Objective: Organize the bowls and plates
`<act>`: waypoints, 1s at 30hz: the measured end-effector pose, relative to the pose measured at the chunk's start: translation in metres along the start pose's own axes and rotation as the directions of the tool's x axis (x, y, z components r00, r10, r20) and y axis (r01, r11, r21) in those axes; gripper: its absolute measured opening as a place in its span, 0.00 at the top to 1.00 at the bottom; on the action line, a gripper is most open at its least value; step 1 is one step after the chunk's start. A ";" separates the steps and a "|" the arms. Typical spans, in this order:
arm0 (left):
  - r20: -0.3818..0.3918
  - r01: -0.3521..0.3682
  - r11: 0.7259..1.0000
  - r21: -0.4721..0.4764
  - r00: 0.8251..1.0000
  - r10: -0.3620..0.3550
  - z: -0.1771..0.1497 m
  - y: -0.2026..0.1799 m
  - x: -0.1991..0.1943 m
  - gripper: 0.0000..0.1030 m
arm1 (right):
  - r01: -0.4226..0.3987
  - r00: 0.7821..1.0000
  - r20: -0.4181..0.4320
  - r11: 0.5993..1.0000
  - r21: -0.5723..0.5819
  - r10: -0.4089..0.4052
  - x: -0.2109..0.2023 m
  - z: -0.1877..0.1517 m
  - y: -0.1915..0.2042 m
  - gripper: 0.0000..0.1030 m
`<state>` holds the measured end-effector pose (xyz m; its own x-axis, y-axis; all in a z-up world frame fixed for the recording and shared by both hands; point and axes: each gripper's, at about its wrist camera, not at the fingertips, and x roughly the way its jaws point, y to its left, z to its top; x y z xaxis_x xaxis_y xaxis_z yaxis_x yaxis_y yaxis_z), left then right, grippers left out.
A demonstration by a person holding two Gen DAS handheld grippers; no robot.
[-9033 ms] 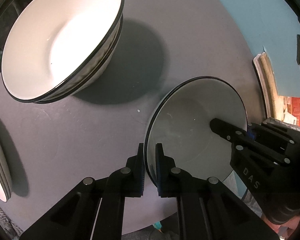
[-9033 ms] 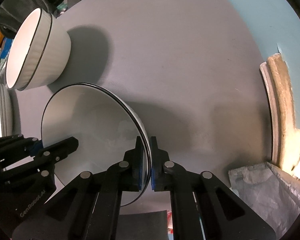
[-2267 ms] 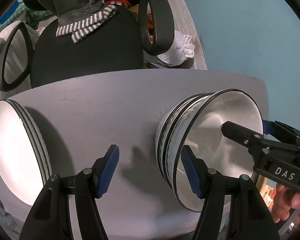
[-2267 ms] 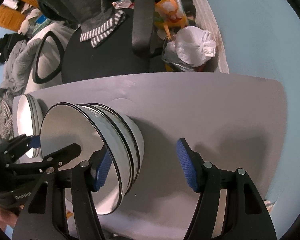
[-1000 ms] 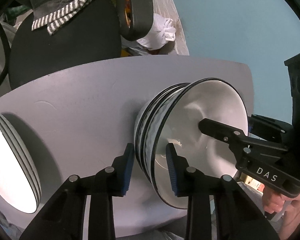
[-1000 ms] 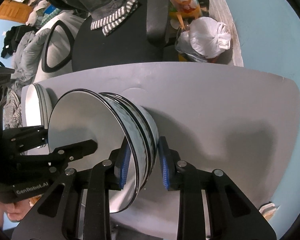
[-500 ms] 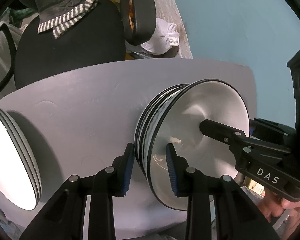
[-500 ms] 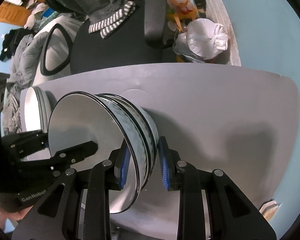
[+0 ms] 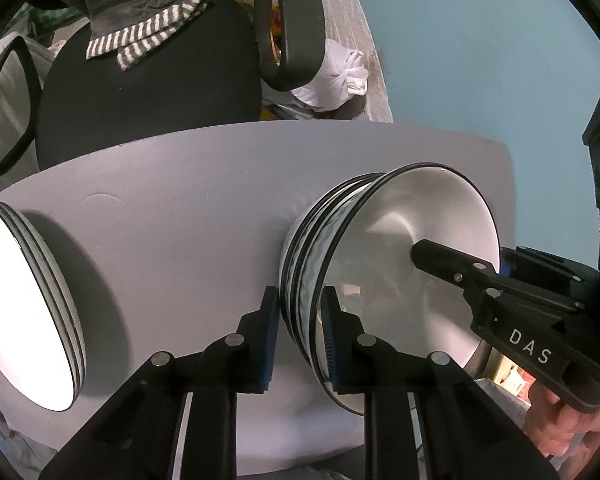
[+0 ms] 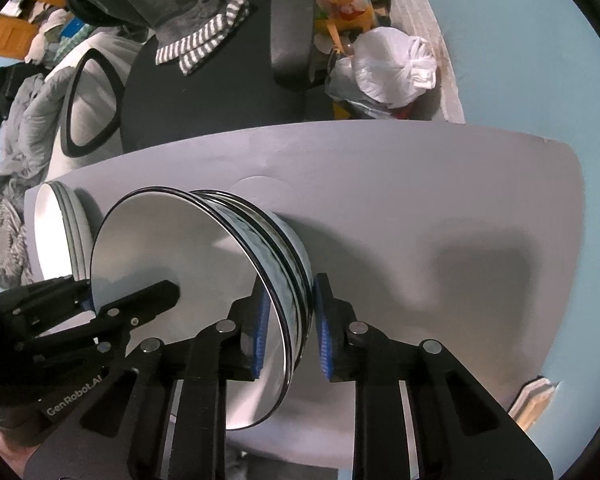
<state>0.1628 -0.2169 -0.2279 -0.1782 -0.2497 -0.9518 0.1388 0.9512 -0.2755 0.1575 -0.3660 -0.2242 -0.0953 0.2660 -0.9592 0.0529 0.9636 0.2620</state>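
Both the left gripper [image 9: 299,332] and right gripper [image 10: 289,322] are clamping the bowl stack's [image 9: 380,272] opposite rims, steadying it beside the plates [image 9: 28,312].

The stacked bowls [image 9: 400,272] are gleaming like glazed ceramic, glossy white with ribbed outsides and thin black rims, and the plates [image 9: 24,312] are shining likewise. The table [image 9: 188,216] is looking matt, smooth grey, while the gripper fingers [image 10: 260,320] are showing matt black plastic with ridged blue pads.

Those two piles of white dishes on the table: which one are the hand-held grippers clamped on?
The bowl stack, deep and ribbed. Both the left hand-held gripper and right hand-held gripper pinch its rims. The plate stack sits apart, untouched.
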 end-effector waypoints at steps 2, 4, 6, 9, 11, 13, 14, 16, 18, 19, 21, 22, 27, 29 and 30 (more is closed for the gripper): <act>0.000 -0.004 1.000 0.003 1.000 0.004 -0.001 -0.001 -0.001 0.82 | 0.018 1.000 0.004 1.000 -0.007 -0.018 -0.001 -0.002 0.002 0.82; -0.001 -0.009 1.000 0.004 1.000 0.009 -0.002 -0.001 -0.001 0.81 | 0.021 1.000 0.006 1.000 -0.005 -0.021 -0.002 -0.003 0.003 0.84; -0.003 -0.010 1.000 -0.001 1.000 0.010 -0.004 0.002 -0.001 0.81 | 0.013 1.000 0.001 1.000 0.003 -0.013 -0.002 -0.003 0.003 0.85; -0.007 -0.011 1.000 -0.007 1.000 0.011 -0.007 0.005 -0.002 0.81 | 0.006 1.000 0.001 1.000 0.002 -0.006 -0.002 -0.005 0.006 0.85; -0.006 -0.023 1.000 -0.003 1.000 0.023 -0.009 0.007 -0.003 0.81 | 0.001 1.000 -0.004 1.000 0.006 -0.001 -0.001 -0.006 0.008 0.85; -0.002 -0.038 0.999 0.006 0.999 0.038 -0.012 0.008 -0.005 0.81 | -0.008 1.000 -0.011 1.000 0.011 0.008 0.001 -0.008 0.011 0.85; -0.001 -0.042 0.999 0.006 0.999 0.042 -0.013 0.009 -0.007 0.81 | -0.011 1.000 -0.013 1.000 0.009 0.011 0.002 -0.009 0.013 0.85; 0.003 -0.042 0.999 0.000 0.999 0.042 -0.015 0.012 -0.010 0.81 | -0.016 1.000 -0.015 1.000 0.008 0.016 0.002 -0.010 0.016 0.85; 0.007 -0.038 0.999 -0.009 0.999 0.038 -0.017 0.016 -0.014 0.81 | -0.018 1.000 -0.017 1.000 -0.001 0.018 0.002 -0.012 0.022 0.85; 0.010 -0.038 0.999 -0.012 0.999 0.038 -0.018 0.018 -0.016 0.81 | -0.018 1.000 -0.017 1.000 -0.004 0.018 0.002 -0.013 0.025 0.85; 0.015 -0.039 0.999 -0.014 0.999 0.039 -0.020 0.021 -0.021 0.81 | -0.020 1.000 -0.016 1.000 -0.007 0.020 0.000 -0.015 0.029 0.85; 0.018 -0.040 0.999 -0.016 0.999 0.041 -0.021 0.022 -0.023 0.81 | -0.021 1.000 -0.016 1.000 -0.007 0.021 0.000 -0.016 0.031 0.85; 0.037 -0.042 0.999 -0.026 0.998 0.043 -0.028 0.030 -0.036 0.81 | -0.025 1.000 -0.010 1.000 -0.013 0.025 -0.005 -0.019 0.044 0.85; 0.044 -0.036 0.999 -0.033 0.998 0.037 -0.030 0.034 -0.041 0.81 | -0.021 1.000 -0.005 1.000 -0.021 0.021 -0.008 -0.020 0.051 0.85; 0.048 -0.033 0.999 -0.036 0.998 0.034 -0.032 0.035 -0.044 0.81 | -0.018 1.000 -0.003 1.000 -0.024 0.018 -0.009 -0.021 0.054 0.85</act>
<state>0.1445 -0.1665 -0.1917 -0.1260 -0.2253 -0.9661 0.1092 0.9648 -0.2393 0.1408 -0.3160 -0.1994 -0.0975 0.2836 -0.9540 0.0305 0.9589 0.2819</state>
